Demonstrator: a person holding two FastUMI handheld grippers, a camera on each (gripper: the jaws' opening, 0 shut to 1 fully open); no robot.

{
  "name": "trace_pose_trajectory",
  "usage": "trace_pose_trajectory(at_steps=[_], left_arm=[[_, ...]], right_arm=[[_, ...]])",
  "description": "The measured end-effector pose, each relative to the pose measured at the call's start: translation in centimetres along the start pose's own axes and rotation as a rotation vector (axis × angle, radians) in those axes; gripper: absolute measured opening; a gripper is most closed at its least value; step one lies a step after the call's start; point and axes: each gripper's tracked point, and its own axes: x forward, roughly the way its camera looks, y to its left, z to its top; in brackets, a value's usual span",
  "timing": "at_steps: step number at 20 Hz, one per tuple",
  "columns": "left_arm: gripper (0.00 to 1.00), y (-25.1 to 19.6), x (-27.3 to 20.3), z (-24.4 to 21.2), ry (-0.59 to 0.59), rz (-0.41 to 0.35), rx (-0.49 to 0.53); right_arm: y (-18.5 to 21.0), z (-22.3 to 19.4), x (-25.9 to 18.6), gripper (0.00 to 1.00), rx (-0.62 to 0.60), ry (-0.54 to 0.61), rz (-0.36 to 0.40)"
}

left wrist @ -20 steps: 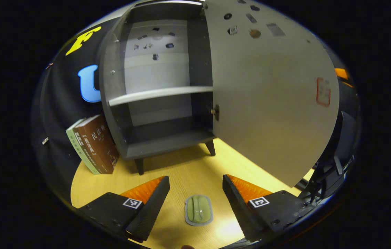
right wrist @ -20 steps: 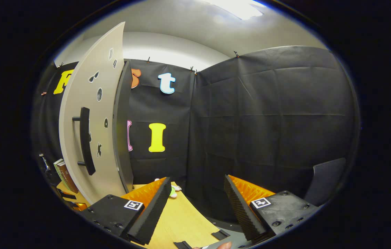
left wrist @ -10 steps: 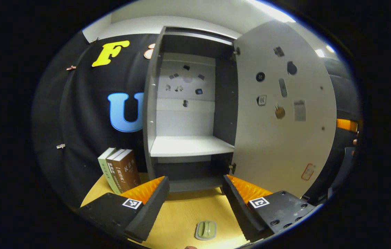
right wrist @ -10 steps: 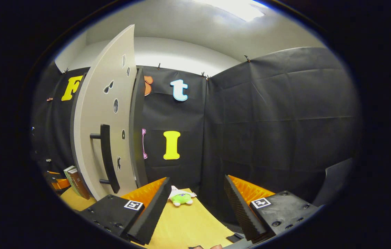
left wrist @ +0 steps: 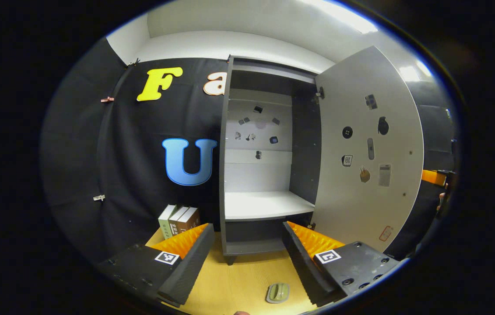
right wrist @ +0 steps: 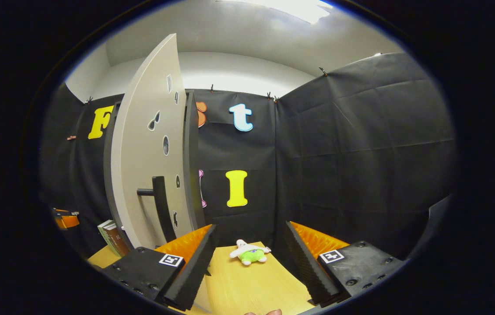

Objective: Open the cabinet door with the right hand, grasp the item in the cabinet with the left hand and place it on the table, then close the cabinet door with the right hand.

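wooden table (left wrist: 238,280) now holds green item (left wrist: 278,292); left gripper (left wrist: 247,258) pulled back, jaws wide, empty. right gripper (right wrist: 249,262) wide; cabinet door (right wrist: 151,148) still open, closing next.

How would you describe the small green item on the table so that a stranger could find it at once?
Start at the tall grey cabinet with its door swung open. On the wooden table before it lies a small pale-green oval item, flat and alone, unlike the upright books left of the cabinet.

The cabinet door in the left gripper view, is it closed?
No, the cabinet door stands swung open to the right, showing the bare white shelf inside.
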Motion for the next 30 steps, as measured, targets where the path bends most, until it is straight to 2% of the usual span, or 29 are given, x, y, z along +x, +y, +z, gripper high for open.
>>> trace_pose_trajectory(at_steps=[4, 7, 15, 25, 26, 28, 29, 30], left_arm=[[0.97, 2.0, -1.2, 0.8, -0.021, 0.027, 0.007], [0.98, 2.9, -1.2, 1.0, -0.027, 0.049, 0.041], [0.97, 2.3, -2.1, 1.7, -0.036, 0.027, 0.038], [0.97, 2.8, -3.4, 1.4, -0.031, 0.049, 0.036], [0.97, 2.8, -3.5, 1.3, -0.032, 0.051, 0.035], [0.96, 2.8, -3.6, 1.3, -0.031, 0.05, 0.032], [0.96, 2.8, -3.7, 1.3, -0.031, 0.052, 0.033], [0.96, 2.9, -3.9, 1.3, -0.032, 0.056, 0.036]], right_arm=[[3.0, 0.0, 0.6, 0.97, -0.021, 0.003, 0.05], [3.7, 0.4, 0.8, 0.95, -0.054, -0.014, 0.05], [5.2, -0.2, 0.4, 0.95, -0.021, 0.006, 0.053], [8.9, -1.0, -0.4, 0.95, 0.063, 0.026, 0.139], [9.4, -1.1, -0.5, 1.0, 0.073, 0.03, 0.149], [10.3, -1.2, -0.9, 0.97, 0.087, 0.036, 0.17], [10.7, -1.2, -0.9, 1.0, 0.087, 0.038, 0.182], [11.2, -1.2, -1.0, 0.97, 0.087, 0.038, 0.195]])
